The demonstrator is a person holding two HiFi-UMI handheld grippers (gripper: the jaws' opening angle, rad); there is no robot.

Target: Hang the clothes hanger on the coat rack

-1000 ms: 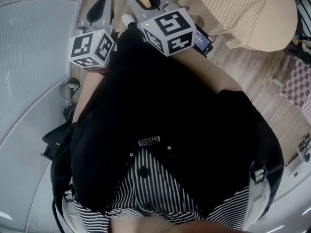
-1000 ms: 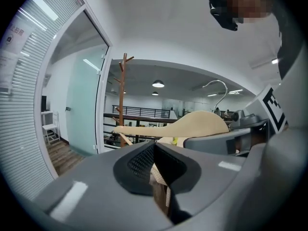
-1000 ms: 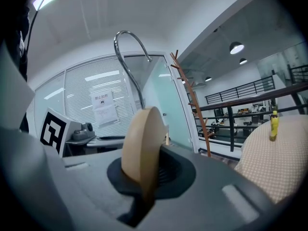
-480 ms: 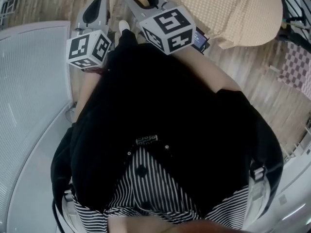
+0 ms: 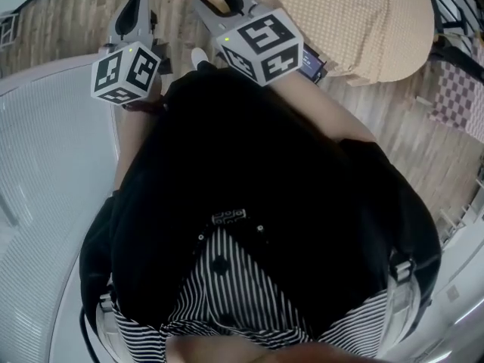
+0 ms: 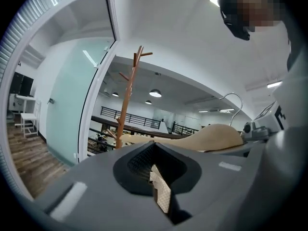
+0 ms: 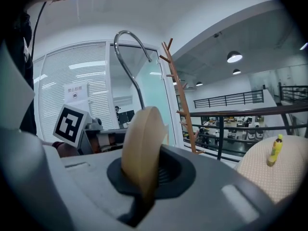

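My right gripper (image 5: 227, 2) is clamped on the wooden hanger (image 7: 139, 146). Its jaws press on the flat wooden body, and the metal hook (image 7: 129, 52) rises at 12 o'clock above them. My left gripper (image 5: 134, 15) is at 9 o'clock from the right one and apart from it. Its jaws are together, and I see nothing held between them. In the left gripper view the hanger shows at 3 o'clock. The coat rack (image 7: 180, 97) is a thin wooden pole with short pegs. It stands upright ahead, at 1 o'clock from the hanger and well apart from it, so the hanger is not yet on it. A beige cushion (image 5: 355, 21) lies at 3 o'clock from my right gripper, above the wooden floor (image 5: 76, 17).
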